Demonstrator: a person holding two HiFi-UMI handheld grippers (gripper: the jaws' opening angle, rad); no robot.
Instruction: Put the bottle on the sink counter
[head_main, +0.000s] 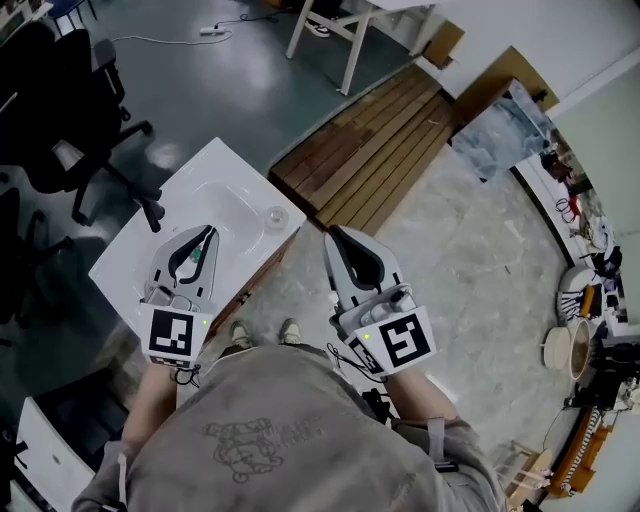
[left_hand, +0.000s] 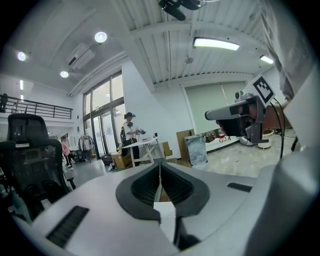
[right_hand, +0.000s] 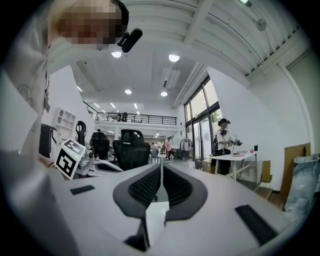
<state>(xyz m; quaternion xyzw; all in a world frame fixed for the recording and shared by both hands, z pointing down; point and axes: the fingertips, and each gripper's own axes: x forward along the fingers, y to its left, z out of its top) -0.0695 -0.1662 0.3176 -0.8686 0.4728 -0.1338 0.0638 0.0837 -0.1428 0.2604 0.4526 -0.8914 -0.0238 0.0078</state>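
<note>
You hold both tools clenched on nothing: left gripper (head_main: 206, 236) above the basin (head_main: 238, 203) of the white sink counter (head_main: 128, 258), right gripper (head_main: 333, 236) over the floor (head_main: 450, 250) beside it.

Black office chair (head_main: 62, 105) on dark floor (head_main: 225, 95), wooden slatted platform (head_main: 372, 150) beside white table legs (head_main: 352, 45)

Left gripper (head_main: 207, 234) and right gripper (head_main: 334, 236) sit side by side before the person's torso, pointing forward, each with jaws pressed together and nothing between them.
</note>
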